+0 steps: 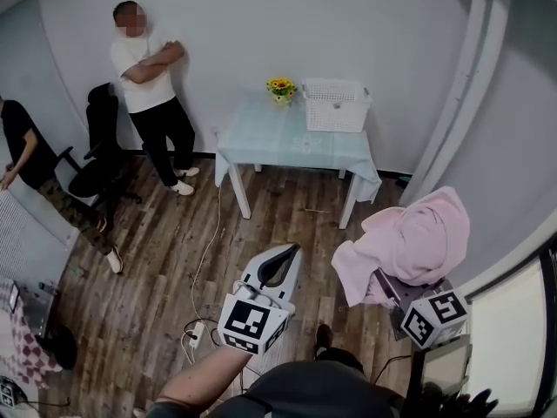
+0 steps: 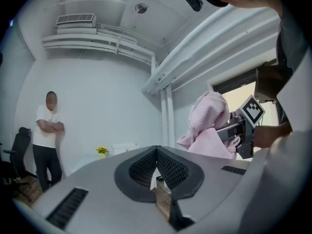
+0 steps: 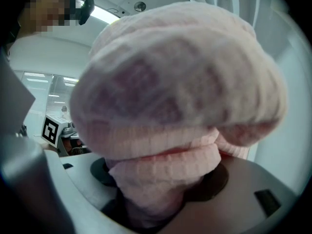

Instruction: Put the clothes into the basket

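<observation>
1. The right gripper [image 1: 389, 287] has its jaws clamped on a pink ribbed garment [image 1: 416, 238], gripping a bunched fold low down. Most of the cloth is heaped above and ahead of the jaws, held in the air at the near right.
2. The left gripper [image 1: 280, 264] is empty, its jaws pressed together with nothing between them, and it points toward the far wall.
3. The white basket [image 1: 335, 104] stands on the far right end of the surface [image 1: 270, 142], well apart from the garment. A small pot of yellow flowers [image 1: 281, 88] is just to its left.
4. Slip risk: only one fold looks pinched, and a loose flap hangs down on the left. A jerk on the way over could likely pull the cloth free.
5. Aim risk: the garment fills the right gripper view, so placing it depends on the head view. A poor release could leave cloth draped over the basket's rim or sweep the flowers.
6. Floor risk: a white cable [image 1: 204, 259] and power strip lie on the wooden floor between here and the surface, and could catch a foot.
7. A standing person [image 1: 148, 72] at the far left is clear of the path.
</observation>
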### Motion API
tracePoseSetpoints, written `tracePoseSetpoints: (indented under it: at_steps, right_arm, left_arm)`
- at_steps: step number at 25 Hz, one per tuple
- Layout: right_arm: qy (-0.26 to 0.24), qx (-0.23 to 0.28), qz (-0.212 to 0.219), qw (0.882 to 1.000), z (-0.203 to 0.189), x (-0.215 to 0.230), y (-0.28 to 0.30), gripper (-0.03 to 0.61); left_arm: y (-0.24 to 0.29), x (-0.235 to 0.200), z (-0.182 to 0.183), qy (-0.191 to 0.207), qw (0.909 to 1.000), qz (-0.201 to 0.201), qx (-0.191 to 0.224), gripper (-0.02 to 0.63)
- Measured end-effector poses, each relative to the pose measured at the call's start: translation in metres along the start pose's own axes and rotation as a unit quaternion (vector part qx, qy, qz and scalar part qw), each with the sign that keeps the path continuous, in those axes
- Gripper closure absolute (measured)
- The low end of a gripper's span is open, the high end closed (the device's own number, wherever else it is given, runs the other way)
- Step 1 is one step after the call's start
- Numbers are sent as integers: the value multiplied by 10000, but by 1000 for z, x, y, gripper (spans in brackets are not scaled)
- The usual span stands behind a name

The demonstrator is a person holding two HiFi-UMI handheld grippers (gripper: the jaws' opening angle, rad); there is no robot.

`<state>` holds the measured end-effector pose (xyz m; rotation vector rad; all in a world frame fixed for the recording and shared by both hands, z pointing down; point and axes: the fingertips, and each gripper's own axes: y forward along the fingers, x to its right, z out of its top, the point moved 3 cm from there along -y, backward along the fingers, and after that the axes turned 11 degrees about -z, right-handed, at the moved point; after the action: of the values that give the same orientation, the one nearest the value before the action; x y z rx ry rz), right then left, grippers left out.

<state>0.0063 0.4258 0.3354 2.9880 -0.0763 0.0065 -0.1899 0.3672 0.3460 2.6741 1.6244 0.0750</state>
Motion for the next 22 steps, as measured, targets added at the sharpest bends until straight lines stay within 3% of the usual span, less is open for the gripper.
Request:
tracePoseSetpoints:
  at_steps: [6,11,14,18,22]
  right_arm:
    - [25,14,190,9998,12,54,71,239]
    - [-28,-82,289,9995,7,96,113,239]
    - [78,-95,486,9987,2,117,132,239]
    - [-140,-139,683,9975,4,140,153,239]
    - [-13,-120,778,9969,4,160,190,239]
  left_arm:
    - [72,-42,7,-112,9998,134,-61,604]
    - [128,-53,2,88,9994,53,-333,604]
    - [155,-63,0,-113,9998,34,-181,604]
    - [184,-79,-13,-596,9982,111,-11,604]
    - [215,-100,-13,-515,9981,318,-77,604]
